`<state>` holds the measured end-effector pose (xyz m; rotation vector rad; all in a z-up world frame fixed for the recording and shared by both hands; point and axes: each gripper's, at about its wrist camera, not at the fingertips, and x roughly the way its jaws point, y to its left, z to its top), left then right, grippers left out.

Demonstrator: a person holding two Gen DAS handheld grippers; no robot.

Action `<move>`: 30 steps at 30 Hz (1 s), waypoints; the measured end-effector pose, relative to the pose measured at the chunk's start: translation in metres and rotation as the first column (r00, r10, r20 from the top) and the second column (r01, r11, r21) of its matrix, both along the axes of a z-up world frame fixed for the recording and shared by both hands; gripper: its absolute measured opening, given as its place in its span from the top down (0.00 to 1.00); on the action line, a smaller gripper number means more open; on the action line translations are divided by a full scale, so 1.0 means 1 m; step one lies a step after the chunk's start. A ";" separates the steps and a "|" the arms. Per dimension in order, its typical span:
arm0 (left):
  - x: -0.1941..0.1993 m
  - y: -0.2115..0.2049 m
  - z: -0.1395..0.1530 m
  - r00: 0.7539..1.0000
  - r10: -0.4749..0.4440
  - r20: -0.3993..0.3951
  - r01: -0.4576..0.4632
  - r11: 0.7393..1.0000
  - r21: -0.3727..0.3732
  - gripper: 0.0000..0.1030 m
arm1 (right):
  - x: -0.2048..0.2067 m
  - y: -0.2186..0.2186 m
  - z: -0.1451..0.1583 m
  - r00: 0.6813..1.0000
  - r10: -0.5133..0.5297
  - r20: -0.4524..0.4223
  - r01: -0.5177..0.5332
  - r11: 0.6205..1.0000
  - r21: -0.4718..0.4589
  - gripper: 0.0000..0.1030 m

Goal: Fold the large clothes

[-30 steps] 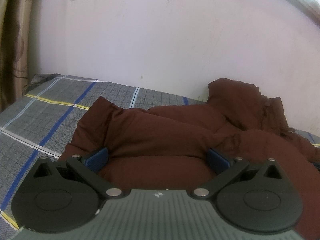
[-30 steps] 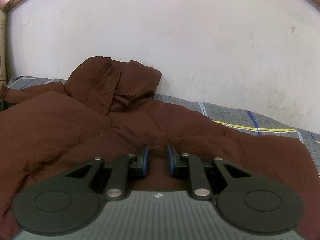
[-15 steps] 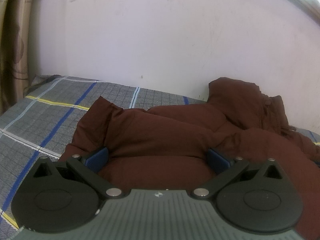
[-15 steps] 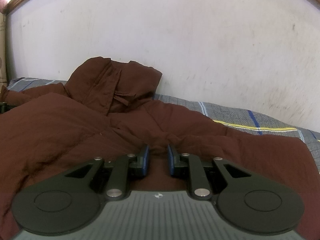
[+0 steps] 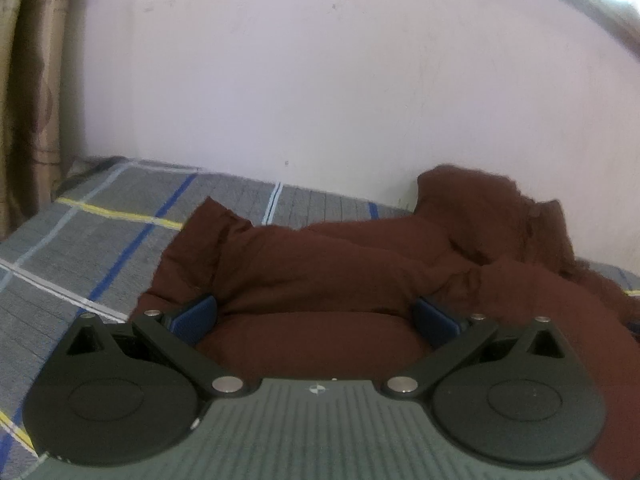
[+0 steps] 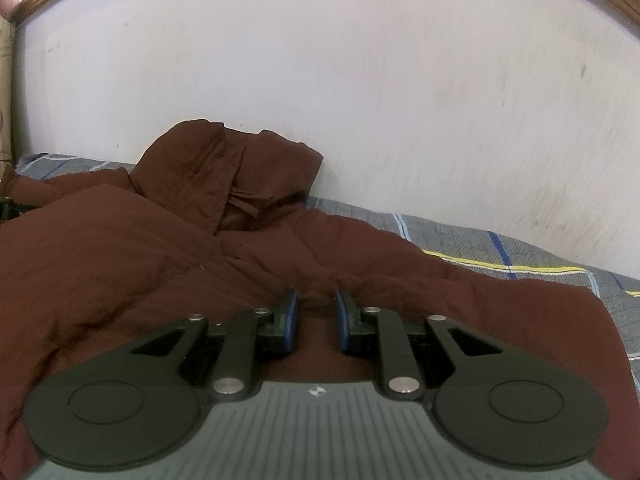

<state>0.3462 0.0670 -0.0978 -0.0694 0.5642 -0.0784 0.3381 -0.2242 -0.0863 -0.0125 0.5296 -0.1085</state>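
A dark brown puffy hooded jacket (image 5: 328,256) lies spread on the bed, its hood bunched against the wall; it also shows in the right wrist view (image 6: 120,248). My left gripper (image 5: 316,314) is wide open, its blue pads on either side of a padded fold near the jacket's left edge. My right gripper (image 6: 316,316) has its jaws close together with a narrow gap, and brown fabric sits between the blue pads at the jacket's near edge.
The bed has a grey checked sheet (image 5: 100,240) with blue, white and yellow lines. A pale wall (image 5: 320,80) runs right behind the jacket. A patterned curtain (image 5: 28,100) hangs at the far left. Bare sheet (image 6: 520,256) shows to the right of the jacket.
The left view has tilted up slightly, showing more wall. The jacket and both jaw openings look the same.
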 end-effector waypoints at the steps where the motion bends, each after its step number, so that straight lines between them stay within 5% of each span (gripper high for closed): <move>1: -0.005 0.001 0.006 1.000 -0.009 0.010 0.009 1.000 0.007 0.00 | -0.001 -0.002 0.002 1.000 0.004 -0.001 -0.004 1.000 0.012 0.80; 4: -0.031 0.013 0.032 0.996 -0.070 0.058 0.072 0.997 -0.026 0.00 | -0.023 0.002 0.017 0.999 0.040 0.019 -0.039 0.999 -0.035 0.59; 6: -0.051 0.027 0.049 0.995 -0.073 0.074 0.077 0.995 -0.064 0.00 | -0.056 0.002 0.034 0.994 0.062 0.092 -0.059 0.998 -0.037 0.10; 7: -0.061 0.036 0.057 0.995 -0.072 0.066 0.078 0.993 -0.093 0.00 | -0.078 0.000 0.044 0.986 0.079 0.144 -0.079 0.997 -0.009 0.05; 11: -0.112 0.073 0.079 0.995 -0.084 0.046 0.090 0.983 -0.160 0.00 | -0.170 -0.017 0.069 0.969 0.084 0.231 -0.114 0.986 0.119 0.04; 15: -0.181 0.098 0.082 0.992 -0.119 0.051 0.121 0.992 -0.046 0.00 | -0.257 -0.039 0.069 0.974 0.072 0.216 -0.116 0.973 0.199 0.04; 19: -0.232 0.131 0.065 0.992 -0.121 -0.016 0.120 0.991 -0.050 0.00 | -0.322 -0.069 0.049 0.989 0.040 0.144 -0.082 0.951 0.298 0.03; 24: -0.261 0.176 0.038 0.993 -0.063 -0.096 0.044 0.982 -0.186 0.00 | -0.372 -0.093 0.025 0.995 -0.034 0.093 -0.003 0.930 0.367 0.04; 30: -0.275 0.185 0.014 0.987 -0.096 -0.129 0.070 0.979 -0.190 0.00 | -0.378 -0.100 0.000 0.998 -0.041 0.055 0.012 0.892 0.453 0.04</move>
